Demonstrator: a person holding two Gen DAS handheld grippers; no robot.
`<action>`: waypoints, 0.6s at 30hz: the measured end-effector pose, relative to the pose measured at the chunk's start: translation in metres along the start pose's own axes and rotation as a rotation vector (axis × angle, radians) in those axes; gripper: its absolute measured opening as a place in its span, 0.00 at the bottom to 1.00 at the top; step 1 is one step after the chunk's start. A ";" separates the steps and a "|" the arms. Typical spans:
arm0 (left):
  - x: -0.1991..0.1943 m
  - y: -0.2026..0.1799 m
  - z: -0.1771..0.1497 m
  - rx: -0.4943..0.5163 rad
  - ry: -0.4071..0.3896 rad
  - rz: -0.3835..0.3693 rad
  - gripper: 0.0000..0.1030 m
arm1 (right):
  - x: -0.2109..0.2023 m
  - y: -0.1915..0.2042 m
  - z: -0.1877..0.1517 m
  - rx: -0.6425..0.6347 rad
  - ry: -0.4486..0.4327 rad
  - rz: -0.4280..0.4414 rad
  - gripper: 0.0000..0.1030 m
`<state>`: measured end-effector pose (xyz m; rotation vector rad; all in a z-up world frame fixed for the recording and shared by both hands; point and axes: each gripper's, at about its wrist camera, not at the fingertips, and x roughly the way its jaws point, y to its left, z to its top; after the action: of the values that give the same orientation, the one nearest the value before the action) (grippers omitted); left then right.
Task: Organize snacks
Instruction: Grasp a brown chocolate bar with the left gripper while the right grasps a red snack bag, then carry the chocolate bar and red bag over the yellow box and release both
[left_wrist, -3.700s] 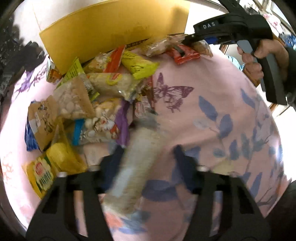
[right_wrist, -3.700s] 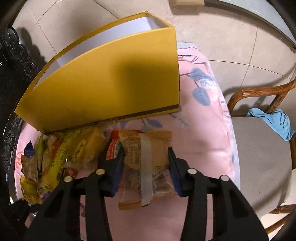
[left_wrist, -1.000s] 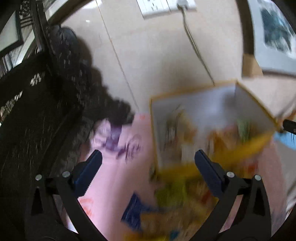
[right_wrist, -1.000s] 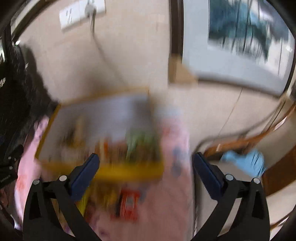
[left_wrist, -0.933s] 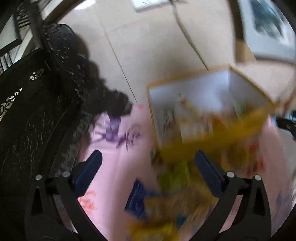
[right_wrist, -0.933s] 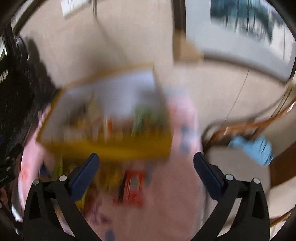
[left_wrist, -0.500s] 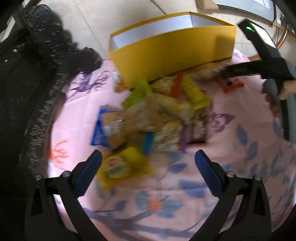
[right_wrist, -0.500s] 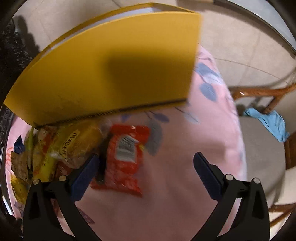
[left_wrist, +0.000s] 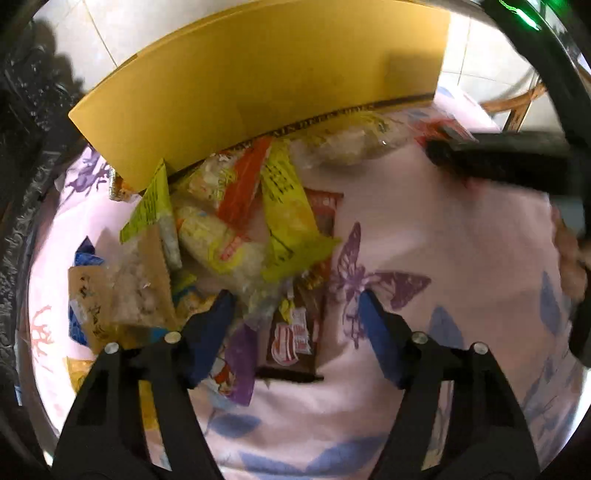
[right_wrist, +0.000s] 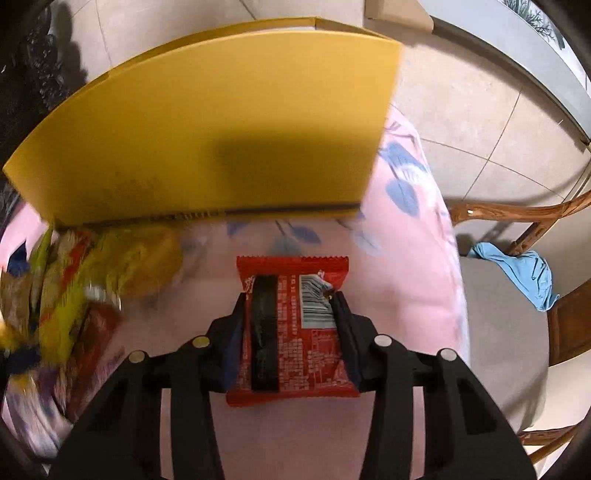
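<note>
The right gripper (right_wrist: 291, 314) is clamping a red packet (right_wrist: 293, 328) near the yellow box (right_wrist: 207, 140). The left gripper (left_wrist: 295, 314) is hanging spread wide over the snack pile (left_wrist: 236, 240).

A pink floral tablecloth (left_wrist: 443, 236) bears snack packets (left_wrist: 236, 236) and a yellow box (left_wrist: 258, 85).

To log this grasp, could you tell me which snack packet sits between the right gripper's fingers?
The red packet with the barcode; the right gripper grips its sides, apart from the pile.
</note>
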<state>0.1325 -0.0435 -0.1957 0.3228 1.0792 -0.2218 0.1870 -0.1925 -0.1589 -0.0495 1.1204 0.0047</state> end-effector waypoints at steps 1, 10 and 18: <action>0.000 0.000 0.004 0.006 0.002 0.030 0.45 | -0.003 -0.002 -0.003 0.008 0.010 0.001 0.44; -0.016 0.000 0.009 -0.053 0.018 -0.079 0.23 | -0.044 -0.023 -0.041 0.204 0.017 0.118 0.43; -0.060 -0.005 0.012 -0.047 -0.039 -0.112 0.23 | -0.106 -0.032 -0.049 0.245 -0.067 0.166 0.43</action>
<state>0.1137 -0.0514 -0.1380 0.2157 1.0634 -0.3012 0.0980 -0.2239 -0.0834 0.2611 1.0483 0.0173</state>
